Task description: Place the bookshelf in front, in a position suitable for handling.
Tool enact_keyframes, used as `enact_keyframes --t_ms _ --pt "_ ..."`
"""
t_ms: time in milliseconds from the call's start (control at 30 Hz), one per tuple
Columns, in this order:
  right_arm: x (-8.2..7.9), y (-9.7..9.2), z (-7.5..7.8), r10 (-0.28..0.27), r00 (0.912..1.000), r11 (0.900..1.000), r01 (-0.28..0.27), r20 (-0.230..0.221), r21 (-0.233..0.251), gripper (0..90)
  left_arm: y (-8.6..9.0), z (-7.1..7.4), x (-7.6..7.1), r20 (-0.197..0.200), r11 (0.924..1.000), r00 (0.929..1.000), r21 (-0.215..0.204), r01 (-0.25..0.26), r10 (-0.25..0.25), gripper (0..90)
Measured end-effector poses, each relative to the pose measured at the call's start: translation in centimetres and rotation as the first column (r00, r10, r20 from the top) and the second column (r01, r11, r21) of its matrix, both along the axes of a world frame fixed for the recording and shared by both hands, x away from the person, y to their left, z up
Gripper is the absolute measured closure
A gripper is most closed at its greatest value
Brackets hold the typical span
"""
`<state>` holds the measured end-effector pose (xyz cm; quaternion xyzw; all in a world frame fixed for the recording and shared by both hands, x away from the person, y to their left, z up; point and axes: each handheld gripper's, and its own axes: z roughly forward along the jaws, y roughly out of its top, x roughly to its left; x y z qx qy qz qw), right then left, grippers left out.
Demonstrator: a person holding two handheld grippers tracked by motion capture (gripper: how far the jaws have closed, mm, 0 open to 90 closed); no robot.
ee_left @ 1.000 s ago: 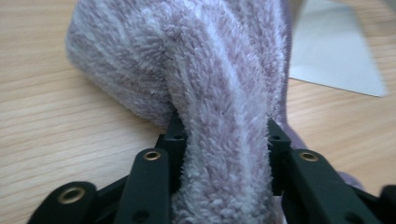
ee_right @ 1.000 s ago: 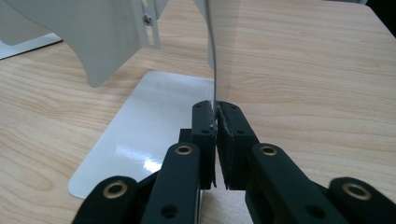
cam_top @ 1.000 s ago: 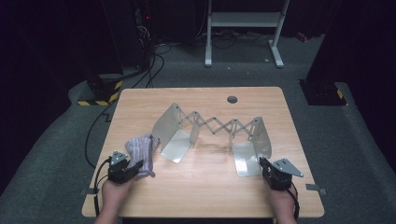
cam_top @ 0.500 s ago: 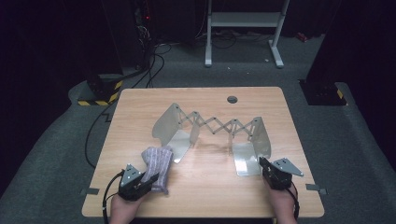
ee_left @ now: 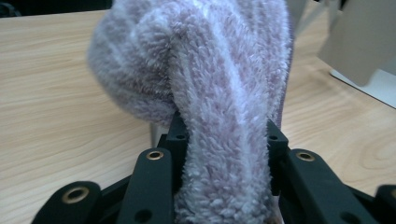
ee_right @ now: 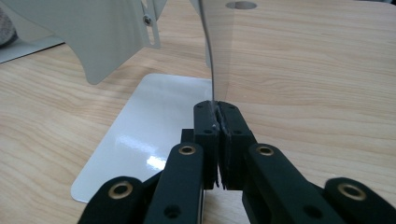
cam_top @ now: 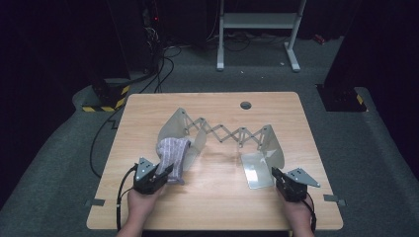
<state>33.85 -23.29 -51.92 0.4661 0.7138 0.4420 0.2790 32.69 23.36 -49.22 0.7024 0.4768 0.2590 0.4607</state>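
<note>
Left gripper (cam_top: 167, 174), high view: positioned at the near left of the wooden table (cam_top: 148, 113), jaws clamped on one end of a fluffy lilac-striped sock (cam_top: 172, 153). The sock runs from the jaws away from the person, its far end against the left panel (cam_top: 174, 123) of a folding metal rack (cam_top: 222, 133). The rack stands mid-table, its scissor lattice (cam_top: 227, 133) spanning between the two end panels. Right gripper (cam_top: 274, 174), same view: at the near right of the table, jaws together at the near edge of the rack's right panel (cam_top: 269, 145). A flat reflective plate (cam_top: 254, 168) lies on the table just beside that gripper. A round hole (cam_top: 245, 105) is cut in the far part of the tabletop. Cables (cam_top: 163, 64) and a white stand (cam_top: 257, 24) occupy the dark floor beyond.

Left gripper view: jaws of the left gripper (ee_left: 223, 140) pressed on a thick fold of the sock (ee_left: 210, 74), which bulges above them and hangs clear of the table surface (ee_left: 56, 102). A pale rack panel (ee_left: 364, 42) stands at the right edge.

Right gripper view: jaws of the right gripper (ee_right: 218, 116) closed on the thin edge of an upright metal panel (ee_right: 211, 51), pads meeting with the sheet between them. The flat plate (ee_right: 149, 121) lies on the table to the left of the jaws. The round hole (ee_right: 240, 5) appears at the top edge.
</note>
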Motion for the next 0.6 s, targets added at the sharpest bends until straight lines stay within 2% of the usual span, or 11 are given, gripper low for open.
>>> enact_keyframes --t_ms 33,200,367,467,600 --pt "0.0 0.0 0.0 0.000 1.0000 1.0000 0.000 0.000 0.000 87.6 0.0 0.0 0.0 0.000 1.0000 1.0000 0.000 0.000 0.000 65.4" --pt "-0.2 0.7 0.0 0.052 0.9986 0.9986 -0.052 -0.006 0.002 87.3 2.6 -0.1 -0.2 0.005 0.9977 0.9978 -0.010 -0.067 0.067 65.3" --pt "-0.4 1.2 0.0 0.092 0.9957 0.9957 -0.092 -0.005 0.004 87.1 3.9 -0.1 -0.5 0.011 0.9942 0.9942 -0.012 -0.107 0.107 65.2" --pt "-0.5 1.4 0.0 0.106 0.9943 0.9943 -0.106 -0.006 0.004 87.0 3.8 -0.1 -0.8 0.010 0.9953 0.9954 -0.017 -0.095 0.095 65.3" --pt "-0.5 1.5 0.0 0.111 0.9938 0.9938 -0.111 -0.008 0.002 86.9 1.8 -0.1 -1.0 0.015 0.9995 0.9994 0.006 -0.030 0.030 65.3"
